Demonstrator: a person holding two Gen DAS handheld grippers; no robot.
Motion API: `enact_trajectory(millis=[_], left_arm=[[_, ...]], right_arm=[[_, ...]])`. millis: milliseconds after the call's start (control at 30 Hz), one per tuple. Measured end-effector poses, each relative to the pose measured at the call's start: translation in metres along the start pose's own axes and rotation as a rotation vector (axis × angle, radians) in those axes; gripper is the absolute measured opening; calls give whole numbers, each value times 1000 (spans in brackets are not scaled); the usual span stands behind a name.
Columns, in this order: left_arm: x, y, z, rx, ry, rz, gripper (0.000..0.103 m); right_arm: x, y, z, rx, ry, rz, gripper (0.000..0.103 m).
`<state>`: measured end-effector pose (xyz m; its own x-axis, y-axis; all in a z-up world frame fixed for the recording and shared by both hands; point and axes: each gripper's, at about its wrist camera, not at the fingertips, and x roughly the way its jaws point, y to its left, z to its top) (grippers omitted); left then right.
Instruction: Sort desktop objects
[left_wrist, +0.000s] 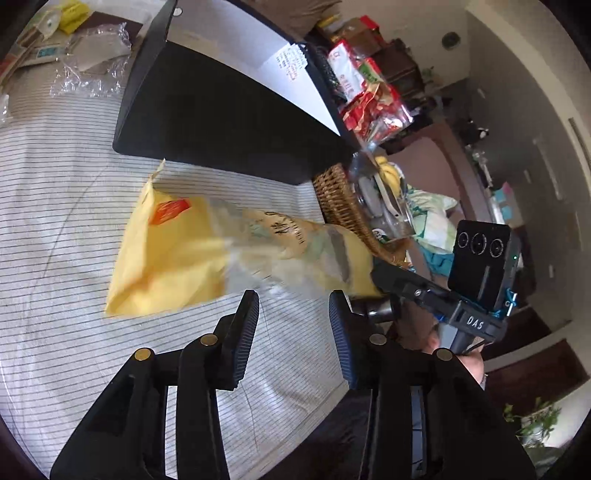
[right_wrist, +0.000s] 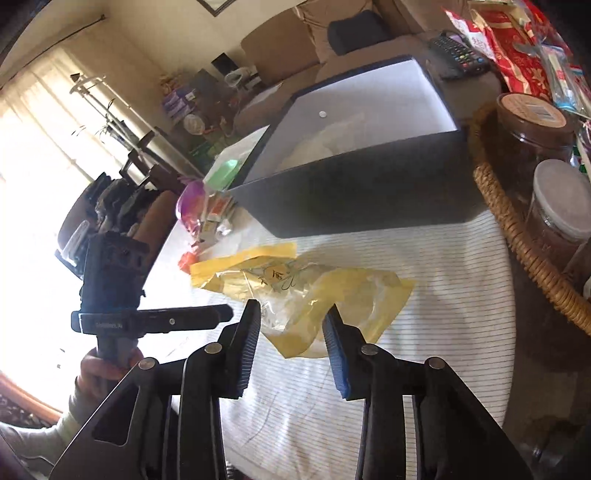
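A yellow and clear plastic bag (left_wrist: 207, 254) lies on the striped tablecloth; it also shows in the right wrist view (right_wrist: 314, 295). A black box (left_wrist: 229, 107) with a white inside stands open behind it, also in the right wrist view (right_wrist: 369, 184). My left gripper (left_wrist: 293, 306) is open just short of the bag's near edge. My right gripper (right_wrist: 291, 314) is open, its fingertips at the bag's near end, one on each side. In the left wrist view the right gripper's body (left_wrist: 417, 288) reaches the bag's right end.
A wicker basket (right_wrist: 524, 243) with jars stands right of the box, also in the left wrist view (left_wrist: 343, 199). Red snack packets (left_wrist: 373, 99) lie behind it. Crumpled clear plastic (left_wrist: 92, 62) and small items (right_wrist: 207, 218) sit at the table's far left.
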<state>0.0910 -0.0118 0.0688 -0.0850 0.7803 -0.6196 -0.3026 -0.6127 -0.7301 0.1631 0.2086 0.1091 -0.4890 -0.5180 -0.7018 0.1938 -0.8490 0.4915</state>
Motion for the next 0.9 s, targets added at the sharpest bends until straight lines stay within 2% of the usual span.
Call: enact_trajectory(millis=[67,133,200,233,267,300,333,400,500,533,600,633,667,733,800,900], left_arm=[[-3,-1,-3,5,9,59,38],[-14,7,-3,-34,-40,102,43],[-31,22,1,-75,-118,149,61],[-39,31,3,-98,-155,177,77],[-45,39,7,-117,-182,200,84],[-45,47,12,-134,-188,204,84],[-42,53,16,-151,-170,207,84],[-23,60,21,-150,-103,214,84],[16,60,17,-114,-3,278,84],[26,62,14,-108,18,283,82],[33,54,10,-69,5,293,79],[38,52,10,-62,28,279,69],[42,50,9,-54,34,285,67],[43,45,6,-29,28,317,61],[41,40,4,-23,17,289,47],[35,30,1,13,10,305,46]], right_arm=[[6,-4,-13,-21,45,-86,35],[7,-22,-23,44,77,-107,37],[5,-43,-28,147,74,-74,41],[4,-50,-29,190,59,-50,46],[2,-56,-28,221,40,-31,57],[0,-60,-26,247,19,-19,68],[0,-64,-24,265,9,-15,72],[6,-70,-19,284,10,-11,73],[30,-76,-15,323,67,21,73],[37,-78,-16,333,83,34,73],[52,-77,-17,324,121,44,73],[58,-75,-18,314,130,38,71],[61,-72,-19,301,137,42,65],[64,-61,-18,236,131,-5,64],[60,-50,-17,174,115,-24,51],[55,-37,-16,109,94,-57,47]])
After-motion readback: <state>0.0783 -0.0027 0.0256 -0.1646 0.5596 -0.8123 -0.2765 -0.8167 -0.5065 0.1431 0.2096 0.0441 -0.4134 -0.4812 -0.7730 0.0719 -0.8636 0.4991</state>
